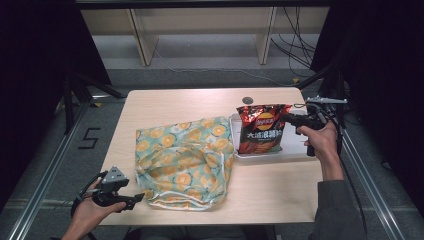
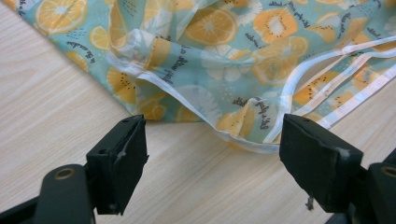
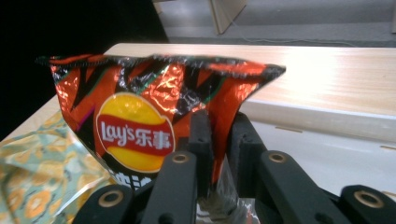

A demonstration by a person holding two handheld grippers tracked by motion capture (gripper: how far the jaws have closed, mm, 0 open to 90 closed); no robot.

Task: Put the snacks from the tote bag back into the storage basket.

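A red and black Lay's chips bag (image 1: 262, 129) stands upright on a white tray (image 1: 295, 150) at the table's right side. My right gripper (image 1: 287, 120) comes in from the right and is shut on the bag's right edge. In the right gripper view the two jaws pinch the crinkled side seam of the chips bag (image 3: 135, 107), with the gripper (image 3: 219, 135) low in the frame. A turquoise cloth bag with an orange-slice print (image 1: 185, 160) lies flat mid-table. My left gripper (image 1: 137, 199) is open at its front left corner. Its jaws (image 2: 212, 158) stand wide apart just short of the cloth's white-trimmed hem (image 2: 224, 46).
A small dark round spot (image 1: 247, 100) sits on the wooden table (image 1: 175, 102) behind the chips. Wooden shelf legs and cables stand on the floor beyond the far edge. Metal rails run along both sides of the table.
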